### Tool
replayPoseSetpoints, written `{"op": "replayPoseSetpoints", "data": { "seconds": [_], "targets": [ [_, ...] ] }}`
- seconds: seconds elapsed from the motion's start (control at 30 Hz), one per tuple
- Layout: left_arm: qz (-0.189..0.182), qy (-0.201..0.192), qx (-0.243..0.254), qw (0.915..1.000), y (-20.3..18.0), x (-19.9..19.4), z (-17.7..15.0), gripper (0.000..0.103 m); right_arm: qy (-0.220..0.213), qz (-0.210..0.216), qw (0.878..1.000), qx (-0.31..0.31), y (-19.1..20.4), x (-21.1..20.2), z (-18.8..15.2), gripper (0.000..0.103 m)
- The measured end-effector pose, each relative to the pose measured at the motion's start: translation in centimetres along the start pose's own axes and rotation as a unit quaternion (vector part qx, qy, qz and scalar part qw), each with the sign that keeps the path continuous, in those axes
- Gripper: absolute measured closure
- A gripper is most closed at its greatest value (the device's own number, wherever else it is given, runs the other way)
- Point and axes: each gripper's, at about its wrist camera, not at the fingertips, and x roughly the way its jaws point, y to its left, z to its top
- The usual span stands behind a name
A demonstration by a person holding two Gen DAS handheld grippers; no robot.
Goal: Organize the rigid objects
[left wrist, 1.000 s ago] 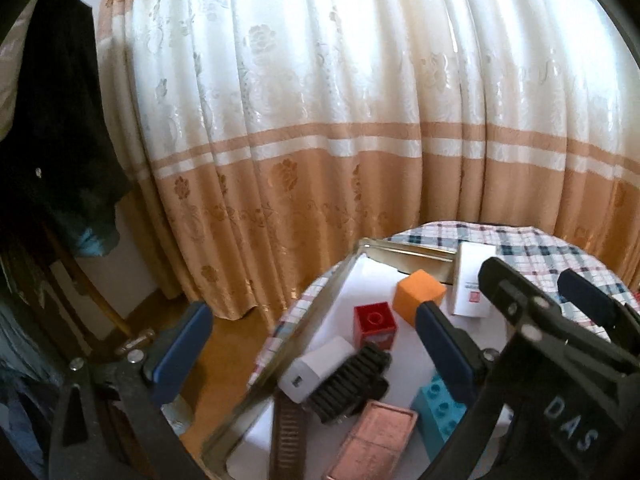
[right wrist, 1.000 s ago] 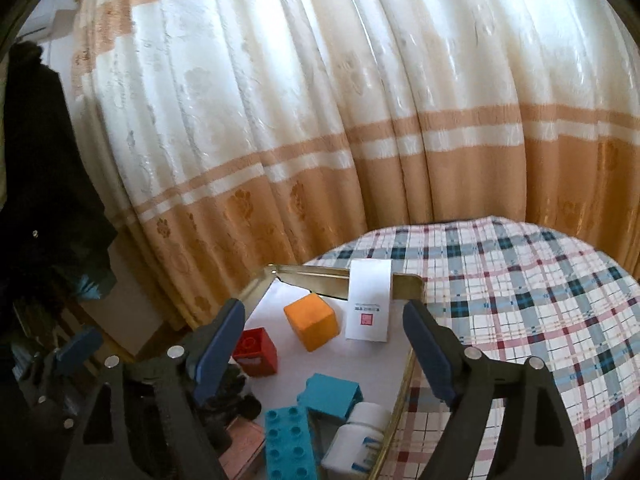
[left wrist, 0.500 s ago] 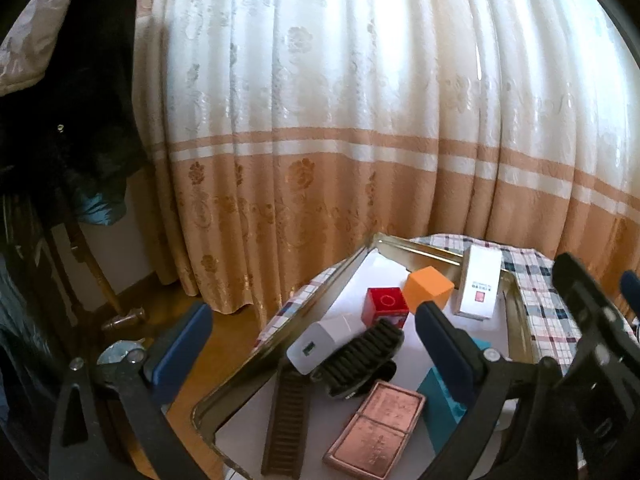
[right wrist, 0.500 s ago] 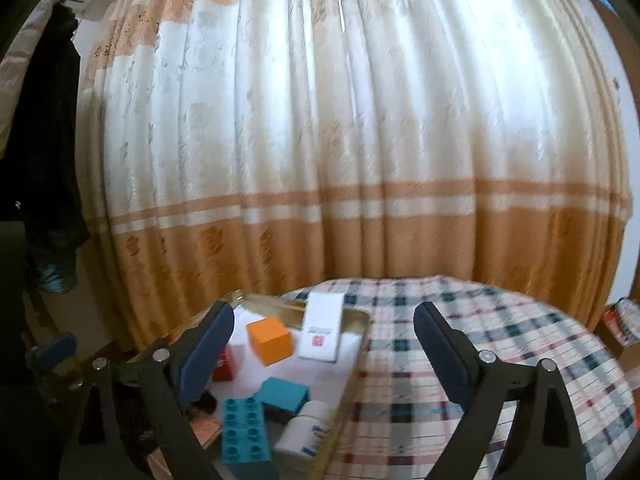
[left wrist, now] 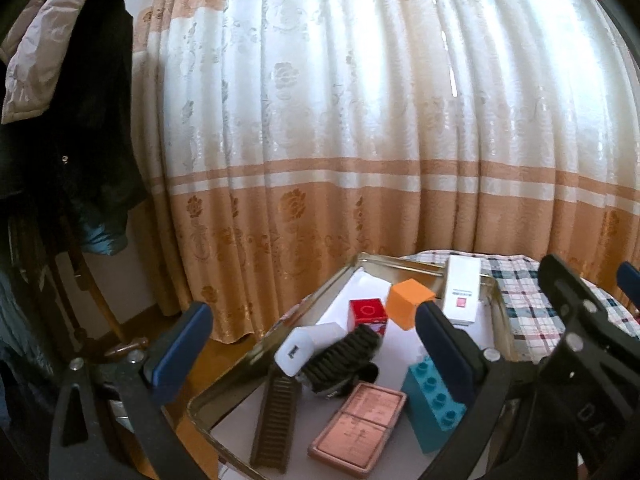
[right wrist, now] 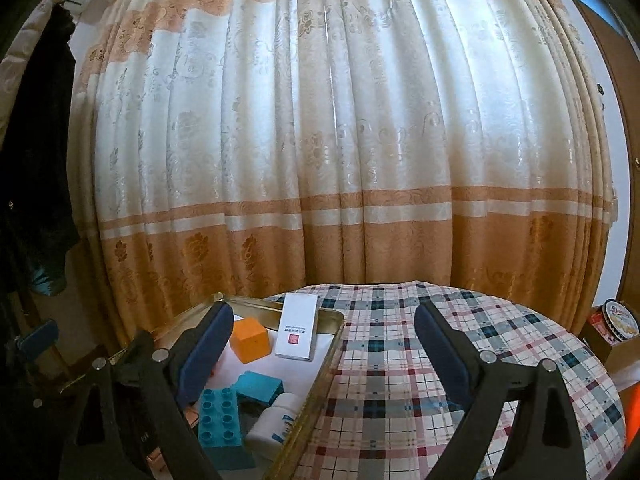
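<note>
A gold-rimmed tray [left wrist: 256,354] [right wrist: 320,376] on the plaid tablecloth [right wrist: 460,332] holds an orange cube [left wrist: 408,304] [right wrist: 250,340], a red cube [left wrist: 366,312], a white box [left wrist: 462,292] [right wrist: 298,332], a white charger [left wrist: 306,346], a black brush [left wrist: 340,360], a brown comb [left wrist: 276,420], a pink compact [left wrist: 358,420], a teal brick [left wrist: 432,404] [right wrist: 220,420] and a white bottle [right wrist: 276,420]. My left gripper [left wrist: 312,354] hangs open and empty over the tray's near left side. My right gripper [right wrist: 324,354] is wide open and empty, straddling the tray's right rim.
A cream and orange curtain [right wrist: 340,200] hangs close behind the table. Dark coats [left wrist: 80,120] hang at the left above wooden floor [left wrist: 224,356]. A cardboard box with a round tin [right wrist: 618,326] stands past the table's right edge.
The right gripper's jaws widened and its view swung right, so the tray slid to its lower left. The left view drew back and turned; more of the tray's near end shows.
</note>
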Motion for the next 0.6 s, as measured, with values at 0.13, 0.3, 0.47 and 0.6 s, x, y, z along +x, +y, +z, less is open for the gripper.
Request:
{"op": "replayPoseSetpoints", "data": {
  "seconds": [0.13,0.3,0.47,0.6],
  "targets": [
    [-0.005,0.0,0.0,1.0,0.0,-0.4,-0.1,0.0,-0.008,-0.004,1.0,-0.004,0.0,-0.5,0.0,0.009],
    [-0.008,0.006,-0.009,0.9999,0.2,-0.2,-0.1,0.0,-0.014,-0.016,1.0,0.007,-0.6,-0.9,0.0,0.009],
    [-0.01,0.009,-0.021,0.9997,0.6,-0.1,-0.2,0.0,-0.026,-0.034,0.999,0.018,-1.2,-1.2,0.1,0.009],
    [-0.01,0.006,-0.026,0.9996,0.8,-0.2,-0.2,0.0,-0.038,-0.037,0.999,0.013,-1.1,-1.6,0.2,0.009]
  ]
}}
